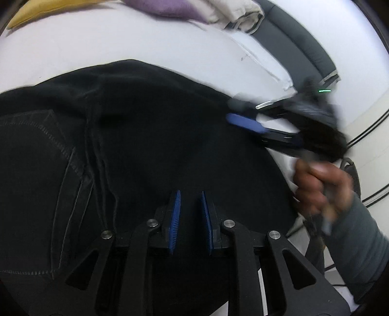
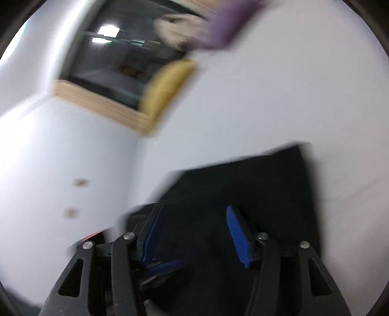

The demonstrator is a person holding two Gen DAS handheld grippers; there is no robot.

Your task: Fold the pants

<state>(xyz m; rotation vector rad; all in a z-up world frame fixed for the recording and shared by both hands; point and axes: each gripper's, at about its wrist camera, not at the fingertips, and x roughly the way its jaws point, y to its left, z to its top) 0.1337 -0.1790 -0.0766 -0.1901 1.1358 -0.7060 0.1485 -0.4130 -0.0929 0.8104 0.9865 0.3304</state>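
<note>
Pants point(image 1: 145, 145) black, spread flat; left hand-held gripper point(image 1: 190, 201) narrowly apart, empty; right hand-held gripper point(image 2: 194, 233) wide apart.

You can see a big white table point(image 1: 121, 46) under everything. At its far edge sits a yellow cloth point(image 1: 36, 12), and next to it a purple cloth point(image 1: 165, 7). Just beside the purple one is a cream cloth point(image 1: 238, 12), all bunched up. A dark gray seat point(image 1: 299, 46) stands past the table. Two thin black cables point(image 1: 369, 128) run along the floor on the right.
</note>
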